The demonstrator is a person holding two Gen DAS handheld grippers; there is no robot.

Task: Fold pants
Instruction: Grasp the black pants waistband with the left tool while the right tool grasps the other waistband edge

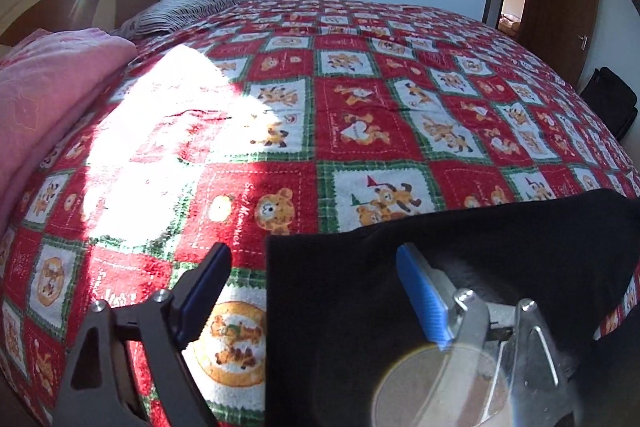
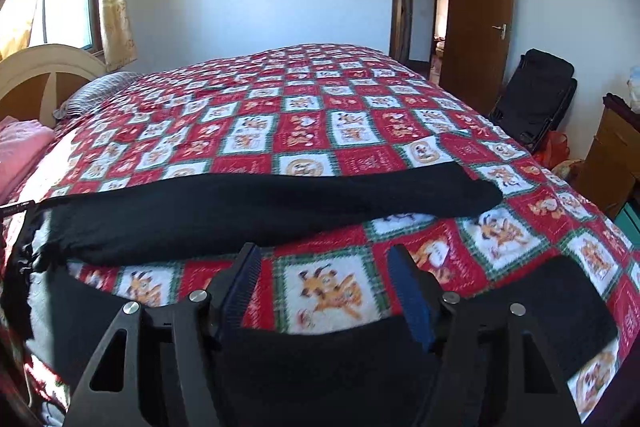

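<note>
Black pants point(image 2: 260, 203) lie on a bed with a red, white and green bear-print blanket point(image 2: 320, 107). In the right wrist view one leg stretches across the bed, and the other leg point(image 2: 320, 359) lies under my right gripper point(image 2: 324, 255), which is open just above its edge. In the left wrist view a corner of the pants point(image 1: 340, 307) lies at the near right. My left gripper point(image 1: 314, 253) is open, its left finger over the blanket point(image 1: 360, 107) and its right finger over the black cloth.
A pink quilt point(image 1: 48, 87) and a striped pillow point(image 1: 180, 11) lie at the head of the bed by a cream headboard point(image 2: 44, 67). A black bag point(image 2: 536, 99) and an open brown door point(image 2: 480, 19) stand to the right.
</note>
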